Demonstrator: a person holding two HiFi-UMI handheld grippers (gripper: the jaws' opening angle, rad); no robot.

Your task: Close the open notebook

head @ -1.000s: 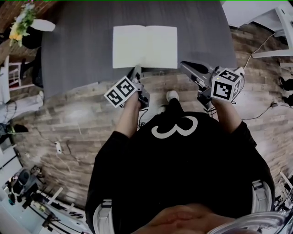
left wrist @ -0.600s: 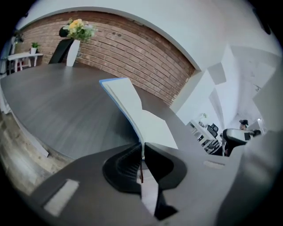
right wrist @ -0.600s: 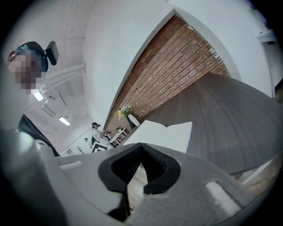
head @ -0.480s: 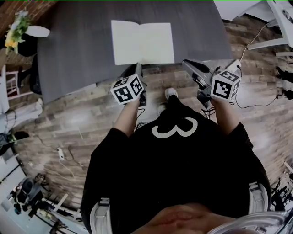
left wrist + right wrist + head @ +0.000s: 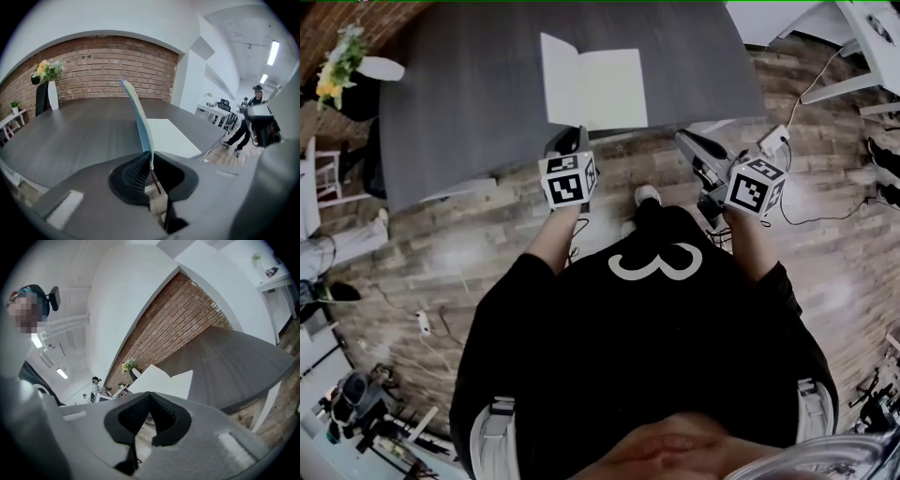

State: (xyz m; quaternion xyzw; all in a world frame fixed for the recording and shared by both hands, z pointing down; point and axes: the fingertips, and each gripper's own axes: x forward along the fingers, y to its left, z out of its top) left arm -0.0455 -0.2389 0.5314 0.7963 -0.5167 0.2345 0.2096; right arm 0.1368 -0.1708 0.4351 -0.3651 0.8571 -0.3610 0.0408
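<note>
The notebook (image 5: 614, 89) lies on the table (image 5: 469, 94) just ahead of the left gripper (image 5: 151, 158), which pinches the near edge of its upright left half. I judge that half should swing rightward about the spine and be released only once flat. The right gripper (image 5: 149, 397), pressed together and empty, hangs apart.

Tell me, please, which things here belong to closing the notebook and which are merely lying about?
Part of the job:
- notebook, left cover raised
- left tool, shut on that cover

Lying about:
- vase of flowers at the table corner
- white power block on the floor
- right tool, shut, empty, clear of the notebook
</note>
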